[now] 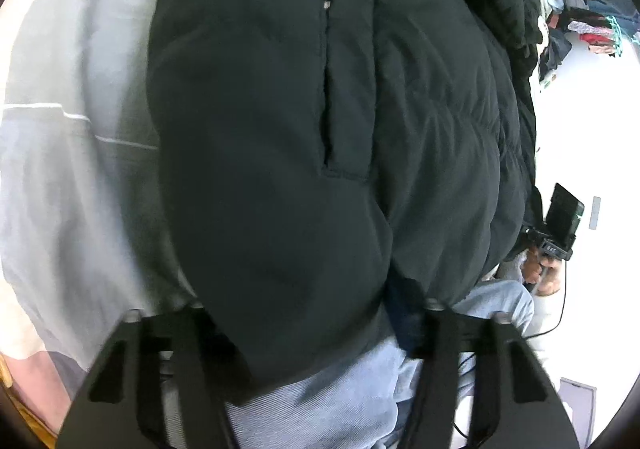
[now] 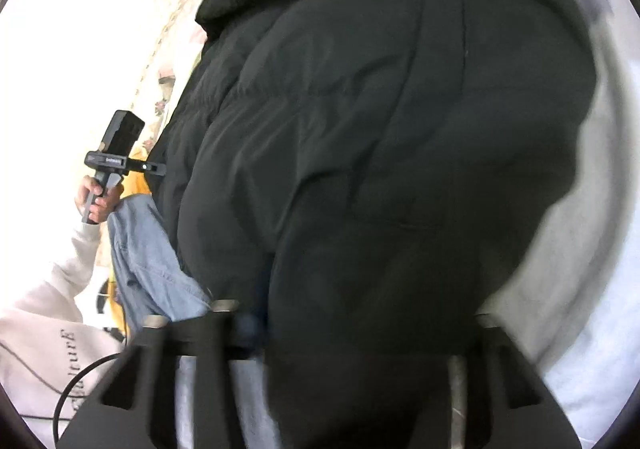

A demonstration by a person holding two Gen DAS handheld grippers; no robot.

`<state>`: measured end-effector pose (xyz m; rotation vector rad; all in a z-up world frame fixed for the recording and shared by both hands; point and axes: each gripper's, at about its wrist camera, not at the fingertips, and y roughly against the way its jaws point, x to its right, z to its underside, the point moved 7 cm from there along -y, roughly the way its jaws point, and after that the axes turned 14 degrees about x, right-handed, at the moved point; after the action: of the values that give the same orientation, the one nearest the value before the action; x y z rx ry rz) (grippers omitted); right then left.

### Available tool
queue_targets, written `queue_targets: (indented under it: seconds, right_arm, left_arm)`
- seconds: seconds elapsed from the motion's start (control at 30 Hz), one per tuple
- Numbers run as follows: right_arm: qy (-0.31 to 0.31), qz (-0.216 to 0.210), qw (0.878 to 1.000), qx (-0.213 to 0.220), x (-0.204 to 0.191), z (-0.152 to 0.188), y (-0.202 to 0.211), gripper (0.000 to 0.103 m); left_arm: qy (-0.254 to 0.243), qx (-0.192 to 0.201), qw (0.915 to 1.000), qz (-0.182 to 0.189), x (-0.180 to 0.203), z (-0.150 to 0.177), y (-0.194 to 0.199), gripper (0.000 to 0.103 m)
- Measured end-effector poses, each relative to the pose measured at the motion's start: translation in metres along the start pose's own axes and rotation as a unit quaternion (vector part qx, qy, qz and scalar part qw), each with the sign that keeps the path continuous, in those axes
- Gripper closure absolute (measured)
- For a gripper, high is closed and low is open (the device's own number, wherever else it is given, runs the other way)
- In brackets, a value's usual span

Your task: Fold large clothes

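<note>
now both grippers, left gripper (image 1: 316,329) and right gripper (image 2: 352,329), pinch the near edge of the big black coat (image 1: 320,109) on the bed (image 1: 60,169); next, i think, lift it and fold it over

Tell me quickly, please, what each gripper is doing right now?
Left gripper: shut on the black jacket.
Right gripper: shut on the black jacket.

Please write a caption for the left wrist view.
Left gripper grips the hem of a black puffer jacket above blue jeans.

A home bedroom: bedsheet (image 1: 60,169), heaped clothes (image 1: 592,33) behind.
</note>
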<state>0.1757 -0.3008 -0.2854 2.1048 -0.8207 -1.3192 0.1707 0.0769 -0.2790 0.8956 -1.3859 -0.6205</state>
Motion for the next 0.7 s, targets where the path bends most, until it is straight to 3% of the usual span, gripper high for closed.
queue_targets:
  seconds: [0.07, 0.17, 0.43, 0.57, 0.7]
  right_arm:
    - [0.012, 0.015, 1.0, 0.022, -0.006, -0.008, 0.012, 0.087]
    - [0.036, 0.031, 0.997, 0.059, -0.024, -0.023, 0.037, 0.093]
    - [0.06, 0.058, 0.984, 0.154, -0.074, -0.055, 0.098, 0.096]
    - [0.053, 0.046, 0.978, 0.199, -0.087, -0.051, 0.129, 0.096]
    - [0.056, 0.033, 0.97, 0.234, -0.11, -0.033, 0.16, 0.096]
  left_arm:
    - [0.001, 0.018, 0.9998, 0.006, 0.005, -0.004, 0.005, 0.074]
    - [0.0, 0.053, 0.9985, 0.016, 0.009, -0.009, 0.023, 0.088]
    - [-0.033, 0.179, 0.9817, 0.057, 0.044, -0.02, 0.124, 0.094]
    - [-0.031, 0.212, 0.9738, 0.076, 0.033, -0.007, 0.172, 0.094]
    - [-0.026, 0.232, 0.9679, 0.094, 0.044, 0.016, 0.187, 0.094]
